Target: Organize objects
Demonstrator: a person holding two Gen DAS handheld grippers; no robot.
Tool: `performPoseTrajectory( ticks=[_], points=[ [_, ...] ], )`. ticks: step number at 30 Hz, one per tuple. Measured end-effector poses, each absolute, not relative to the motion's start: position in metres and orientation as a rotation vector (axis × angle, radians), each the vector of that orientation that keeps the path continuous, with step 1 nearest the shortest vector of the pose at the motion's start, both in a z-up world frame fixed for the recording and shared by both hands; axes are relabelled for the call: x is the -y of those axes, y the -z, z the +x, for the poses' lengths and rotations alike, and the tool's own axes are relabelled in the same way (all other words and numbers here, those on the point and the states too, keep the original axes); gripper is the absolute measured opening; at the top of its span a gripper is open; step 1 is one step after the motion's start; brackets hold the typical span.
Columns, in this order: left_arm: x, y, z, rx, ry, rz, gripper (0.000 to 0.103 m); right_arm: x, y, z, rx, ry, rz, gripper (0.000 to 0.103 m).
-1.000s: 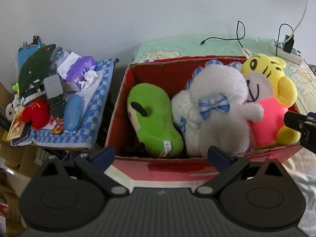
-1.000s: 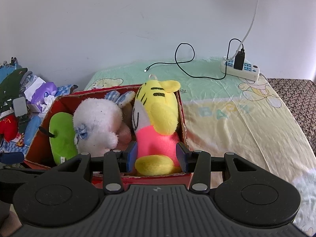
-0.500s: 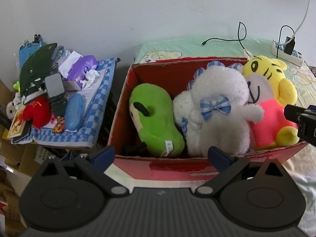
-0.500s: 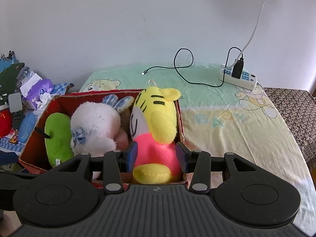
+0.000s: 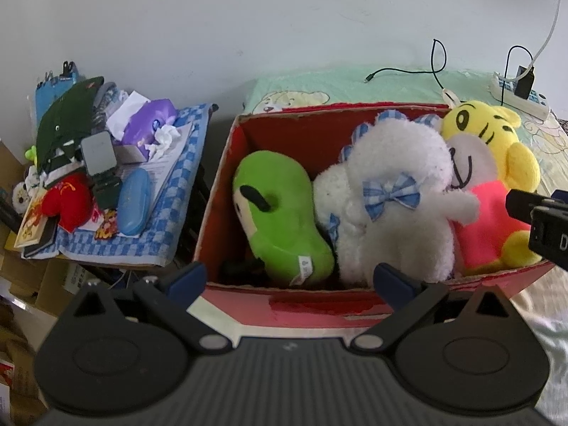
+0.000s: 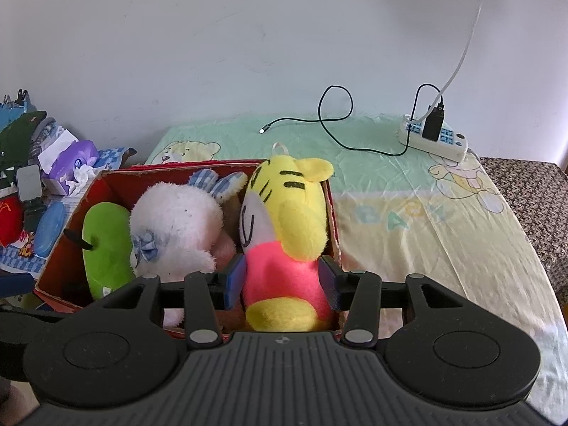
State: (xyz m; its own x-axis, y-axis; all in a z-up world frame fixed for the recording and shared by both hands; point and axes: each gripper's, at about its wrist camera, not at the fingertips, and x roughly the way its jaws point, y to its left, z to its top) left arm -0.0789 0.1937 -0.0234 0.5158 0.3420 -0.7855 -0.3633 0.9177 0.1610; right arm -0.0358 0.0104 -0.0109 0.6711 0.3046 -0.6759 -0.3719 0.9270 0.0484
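Observation:
A red cardboard box [image 5: 319,110] on the bed holds a green plush [image 5: 280,213], a white plush with a blue bow [image 5: 390,206] and a yellow tiger plush in a pink shirt [image 6: 284,234] at its right end. My right gripper [image 6: 280,284] straddles the tiger's pink belly. Its jaws are opening, and the pads stand at the belly's sides without squeezing it. One of its fingers [image 5: 522,206] shows at the right edge of the left wrist view. My left gripper [image 5: 289,277] hangs wide open over the box's front wall [image 5: 284,301], holding nothing.
A side table with a blue checked cloth [image 5: 170,220] left of the box carries a tissue pack, a blue case, a red plush and other clutter. On the bed sheet [image 6: 408,220] behind the box lie a power strip [image 6: 433,138] and a black cable [image 6: 333,120].
The right gripper's jaws have widened a little around the tiger plush, which stays in the box. The left gripper has not moved.

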Motion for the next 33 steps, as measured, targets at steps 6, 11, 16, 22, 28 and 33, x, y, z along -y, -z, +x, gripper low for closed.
performPoseTrajectory(
  ticks=[6,11,16,22,28,33],
  points=[
    [-0.196,0.025,-0.076,-0.940,-0.422,-0.027,0.101,-0.012,0.013,-0.033,-0.752,-0.389,-0.083,0.048],
    [-0.196,0.027,-0.073,-0.947,-0.419,-0.025,0.101,-0.013,0.016,-0.030,-0.763,-0.389,-0.077,0.048],
    [-0.197,0.028,-0.071,-0.949,-0.415,-0.024,0.101,-0.015,0.017,-0.028,-0.770,-0.396,-0.068,0.048],
    [-0.200,0.029,-0.067,-0.951,-0.413,-0.030,0.101,-0.016,0.017,-0.026,-0.775,-0.410,-0.053,0.049],
    [-0.201,0.028,-0.066,-0.947,-0.412,-0.032,0.101,-0.019,0.017,-0.024,-0.778,-0.418,-0.048,0.049],
    [-0.202,0.028,-0.065,-0.948,-0.410,-0.035,0.101,-0.019,0.017,-0.023,-0.780,-0.418,-0.044,0.049]
  ],
)
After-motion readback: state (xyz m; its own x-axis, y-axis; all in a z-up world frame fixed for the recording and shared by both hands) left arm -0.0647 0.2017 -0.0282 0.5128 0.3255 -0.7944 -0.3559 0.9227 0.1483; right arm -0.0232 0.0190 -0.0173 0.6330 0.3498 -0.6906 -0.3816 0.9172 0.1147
